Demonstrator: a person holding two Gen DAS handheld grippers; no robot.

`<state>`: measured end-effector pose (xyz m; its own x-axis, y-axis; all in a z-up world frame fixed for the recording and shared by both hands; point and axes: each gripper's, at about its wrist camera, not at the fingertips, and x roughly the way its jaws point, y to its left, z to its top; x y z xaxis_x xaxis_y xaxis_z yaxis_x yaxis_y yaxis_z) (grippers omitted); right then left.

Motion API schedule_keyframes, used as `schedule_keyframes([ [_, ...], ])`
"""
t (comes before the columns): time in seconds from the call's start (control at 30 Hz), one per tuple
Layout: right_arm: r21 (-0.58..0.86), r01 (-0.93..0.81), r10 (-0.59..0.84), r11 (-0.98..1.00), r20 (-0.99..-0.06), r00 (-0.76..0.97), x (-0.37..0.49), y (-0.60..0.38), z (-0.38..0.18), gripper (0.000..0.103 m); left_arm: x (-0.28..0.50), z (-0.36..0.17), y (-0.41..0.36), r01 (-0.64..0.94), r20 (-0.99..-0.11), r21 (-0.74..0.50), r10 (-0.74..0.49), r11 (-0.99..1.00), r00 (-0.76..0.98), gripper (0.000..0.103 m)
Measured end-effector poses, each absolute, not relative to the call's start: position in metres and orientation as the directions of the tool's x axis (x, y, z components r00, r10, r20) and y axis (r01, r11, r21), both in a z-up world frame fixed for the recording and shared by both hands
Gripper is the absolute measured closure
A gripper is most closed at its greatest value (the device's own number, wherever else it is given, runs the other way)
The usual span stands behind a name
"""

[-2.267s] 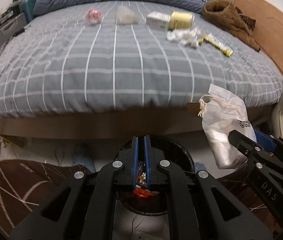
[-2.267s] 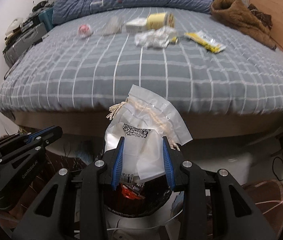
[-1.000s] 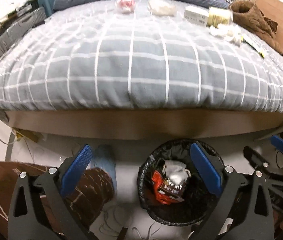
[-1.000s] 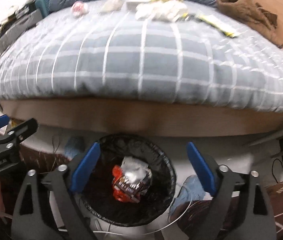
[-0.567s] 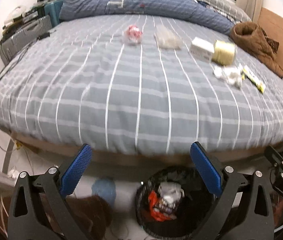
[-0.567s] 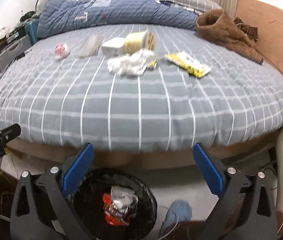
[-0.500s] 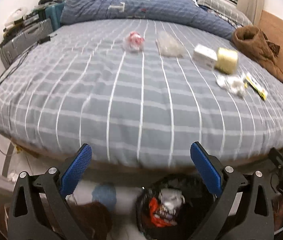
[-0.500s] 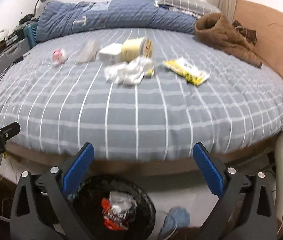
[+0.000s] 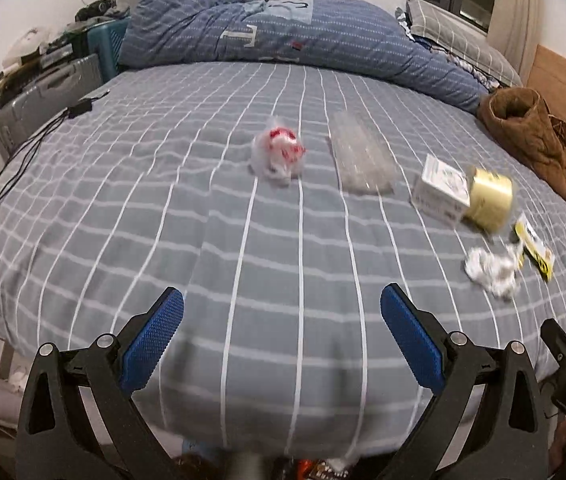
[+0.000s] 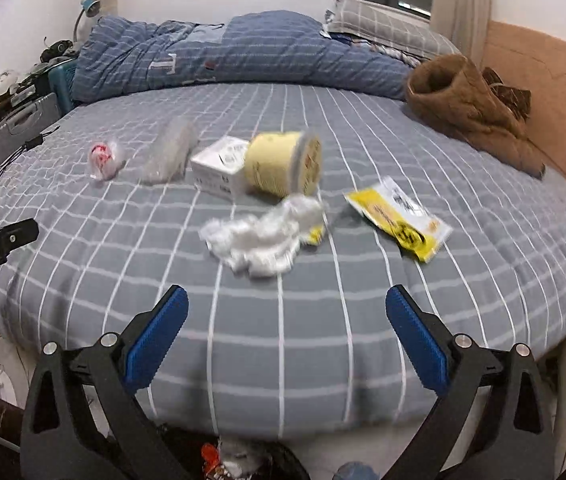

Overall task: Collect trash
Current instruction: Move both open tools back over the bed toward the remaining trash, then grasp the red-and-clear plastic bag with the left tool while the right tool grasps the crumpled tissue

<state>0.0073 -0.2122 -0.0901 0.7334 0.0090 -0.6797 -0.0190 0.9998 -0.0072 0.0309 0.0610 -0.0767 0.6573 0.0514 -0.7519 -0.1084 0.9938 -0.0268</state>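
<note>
Six pieces of trash lie on the grey checked bedspread (image 10: 363,128): a crumpled white wrapper (image 10: 261,236) nearest the bed's edge, a yellow packet (image 10: 399,216) to its right, a yellow tub (image 10: 283,162) on its side touching a white box (image 10: 219,166), a clear plastic bag (image 10: 169,150), and a red-and-white wad (image 10: 103,158) farthest left. Print on the packet and box is too blurred to read. The right gripper (image 10: 286,330) and the left gripper (image 9: 281,330) both hover at the bed's near edge, jaws spread wide and empty. A brown coat (image 10: 467,110) lies by the headboard.

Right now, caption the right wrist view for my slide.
Open right gripper faces crumpled white wrapper on the bed.
</note>
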Motion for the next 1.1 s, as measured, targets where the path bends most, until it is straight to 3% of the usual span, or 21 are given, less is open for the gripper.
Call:
schedule_keyframes([
  [0.33,-0.011,-0.048,0.027,0.999,-0.686,0.727,0.061,-0.201,-0.092,0.008,0.109,-0.076,0.072,-0.129,-0.743,-0.009,0.079,0.992,0.665,0.006],
  [0.63,0.018,-0.049,0.047,0.999,-0.727,0.685,0.093,-0.203,-0.11,0.014,0.172,-0.085,0.09,-0.149,-0.75,-0.013,0.089,0.989,0.656,0.007],
  [0.93,0.046,-0.068,0.079,0.997,-0.77,0.633,0.107,-0.201,-0.131,0.033,0.214,-0.105,0.09,-0.143,-0.771,0.02,0.106,0.989,0.628,0.013],
  [1.1,0.064,-0.087,0.104,0.994,-0.789,0.605,0.11,-0.2,-0.139,0.051,0.227,-0.119,0.092,-0.133,-0.793,0.017,0.095,0.991,0.602,0.026],
])
